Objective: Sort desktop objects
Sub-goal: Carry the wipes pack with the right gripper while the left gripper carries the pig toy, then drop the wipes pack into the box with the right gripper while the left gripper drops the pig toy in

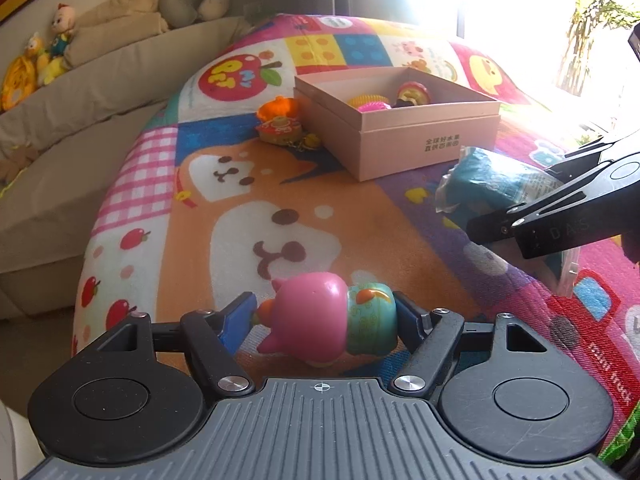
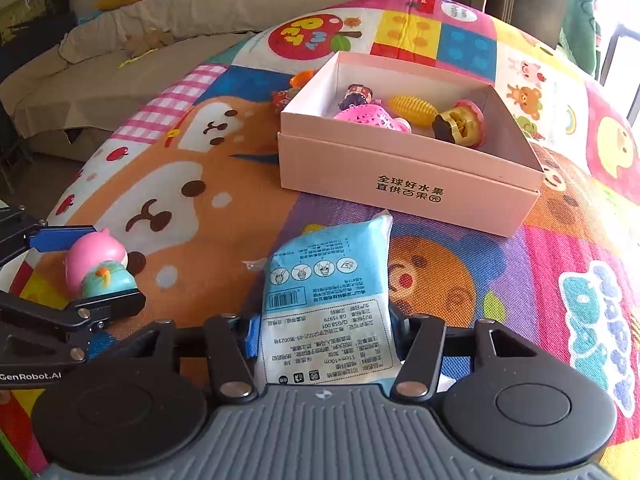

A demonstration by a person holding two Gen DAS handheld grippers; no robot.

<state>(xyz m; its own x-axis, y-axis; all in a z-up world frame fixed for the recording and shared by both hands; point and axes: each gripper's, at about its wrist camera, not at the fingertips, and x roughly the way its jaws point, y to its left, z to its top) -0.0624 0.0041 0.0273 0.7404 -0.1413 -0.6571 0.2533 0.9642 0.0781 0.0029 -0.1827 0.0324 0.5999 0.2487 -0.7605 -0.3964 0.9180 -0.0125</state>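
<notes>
A pink-headed toy figure with a teal body [image 1: 320, 316] lies on its side on the patterned cloth [image 1: 224, 240]. My left gripper [image 1: 326, 316] is shut on it, a pad at each end; the toy figure [image 2: 98, 266] also shows in the right wrist view. A light blue printed packet [image 2: 326, 300] sits between the pads of my right gripper [image 2: 324, 328], which is shut on its sides. Beyond stands an open pink box [image 2: 400, 176] holding a yellow ridged toy [image 2: 412, 106], a pink toy [image 2: 368, 116] and a gold-and-red toy [image 2: 460, 120].
An orange toy [image 1: 280, 108] and a red-and-gold trinket [image 1: 280, 132] lie just left of the pink box [image 1: 400, 148]. A beige sofa [image 1: 80, 92] with plush toys runs along the far left. A bright window is at the back right.
</notes>
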